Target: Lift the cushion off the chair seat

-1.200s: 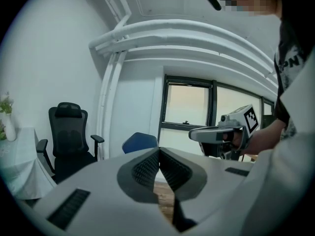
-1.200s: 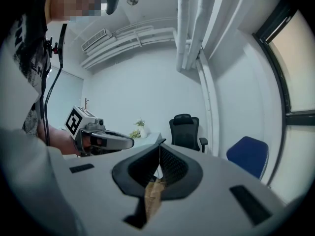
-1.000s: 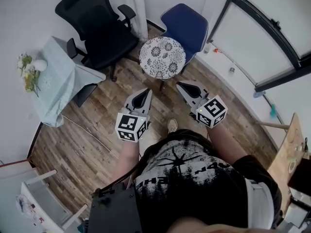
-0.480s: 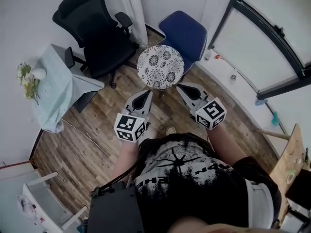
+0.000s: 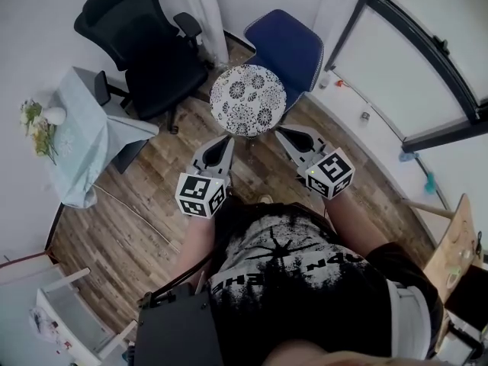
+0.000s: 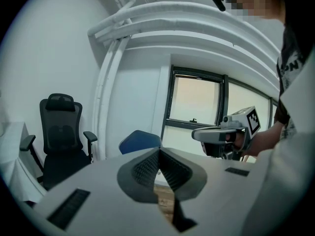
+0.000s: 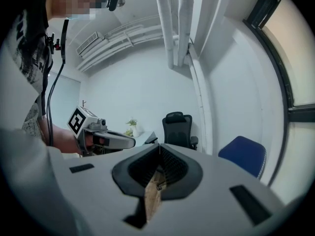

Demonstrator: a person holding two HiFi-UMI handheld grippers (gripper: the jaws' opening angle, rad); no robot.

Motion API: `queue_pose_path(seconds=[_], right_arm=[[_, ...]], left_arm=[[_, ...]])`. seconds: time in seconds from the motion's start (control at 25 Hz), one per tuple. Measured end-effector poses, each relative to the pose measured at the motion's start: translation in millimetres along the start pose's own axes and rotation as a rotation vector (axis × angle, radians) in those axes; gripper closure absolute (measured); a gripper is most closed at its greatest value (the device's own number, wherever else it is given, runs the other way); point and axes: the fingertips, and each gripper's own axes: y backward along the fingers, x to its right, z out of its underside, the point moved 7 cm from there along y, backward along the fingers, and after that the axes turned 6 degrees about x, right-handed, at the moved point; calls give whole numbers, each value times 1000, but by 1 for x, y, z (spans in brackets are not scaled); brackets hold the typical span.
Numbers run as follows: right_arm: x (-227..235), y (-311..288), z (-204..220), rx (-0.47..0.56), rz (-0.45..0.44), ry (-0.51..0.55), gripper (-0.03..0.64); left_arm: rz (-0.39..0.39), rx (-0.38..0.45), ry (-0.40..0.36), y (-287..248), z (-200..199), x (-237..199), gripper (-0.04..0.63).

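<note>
**Cushion (image 5: 248,100) lies just beyond both tips, centred between them**
The round, floral cushion sits on the near side of the blue chair (image 5: 290,48). The left claw (image 5: 226,140) and right claw (image 5: 282,133), each clenched on nothing, point at its near edge from either side, about equally close. Being round, it shows no long axis.

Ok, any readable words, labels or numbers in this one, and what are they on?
On the person's black T-shirt: white lettering across the front, upside down in the head view and too distorted to read.
Cubes on the left gripper and right gripper: black-and-white square markers only, no letters or numbers.
No other text shows in any view.
</note>
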Motion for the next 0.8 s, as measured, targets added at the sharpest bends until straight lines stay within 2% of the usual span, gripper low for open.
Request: queue_pose_path(seconds=[0.36, 0.64, 0.8], right_arm=[[18, -32, -2, 0, 62, 46, 598], [37, -85, -8, 3, 134, 86, 598], [45, -120, -5, 9, 180, 68, 598]], left_arm=[[75, 4, 5, -36, -4, -36, 583], [158, -3, 6, -72, -21, -95, 583], [215, -21, 21, -95, -28, -133, 583]])
